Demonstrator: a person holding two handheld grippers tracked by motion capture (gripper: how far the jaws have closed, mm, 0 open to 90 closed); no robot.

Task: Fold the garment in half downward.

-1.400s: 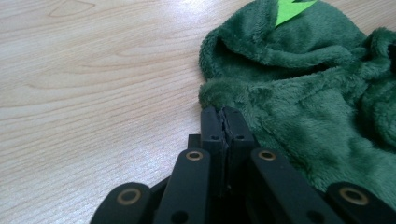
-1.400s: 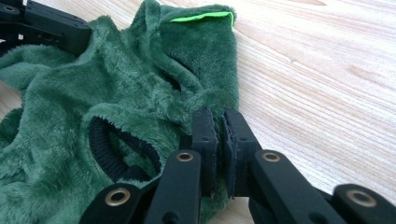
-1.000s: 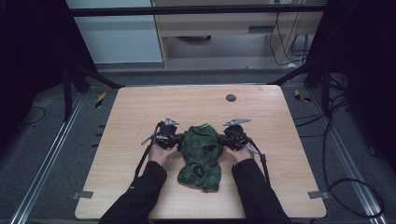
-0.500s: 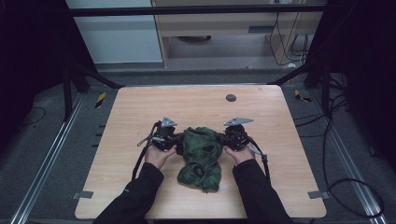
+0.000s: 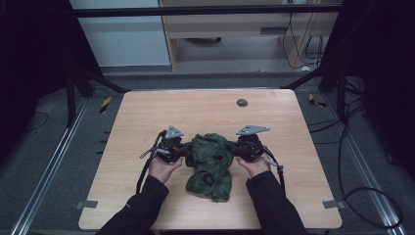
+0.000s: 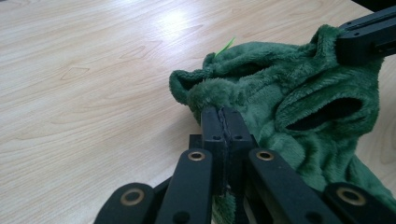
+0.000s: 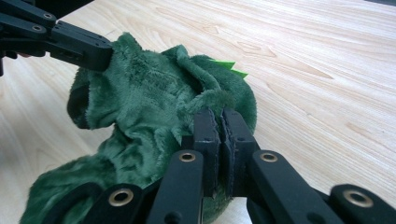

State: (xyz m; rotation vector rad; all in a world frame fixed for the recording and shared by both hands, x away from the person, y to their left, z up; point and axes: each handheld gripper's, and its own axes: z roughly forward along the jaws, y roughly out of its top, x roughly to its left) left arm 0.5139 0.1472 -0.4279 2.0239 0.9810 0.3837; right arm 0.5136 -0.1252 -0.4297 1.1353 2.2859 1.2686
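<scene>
On the wooden worktop [image 5: 147,127], a green plush garment [image 5: 210,159] lay between the left tool [image 5: 182,152] and right tool [image 5: 236,149], each clamped on its fabric.

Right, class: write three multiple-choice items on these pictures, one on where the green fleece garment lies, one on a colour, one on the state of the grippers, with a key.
1. Where does the green fleece garment lie on the table?
A. on the near half, between the two grippers
B. at the far edge
C. hanging off the left side

2. What colour is the small round mark on the far part of the table?
A. white
B. dark
C. red

3. How do the left gripper and right gripper stand?
A. both open above the garment
B. one shut, one open
C. both shut on the garment

Key: A, the high view shows it between the hands; B, it shows dark on the pale wood; C, each gripper view shows jaws pinched on fleece.
</scene>
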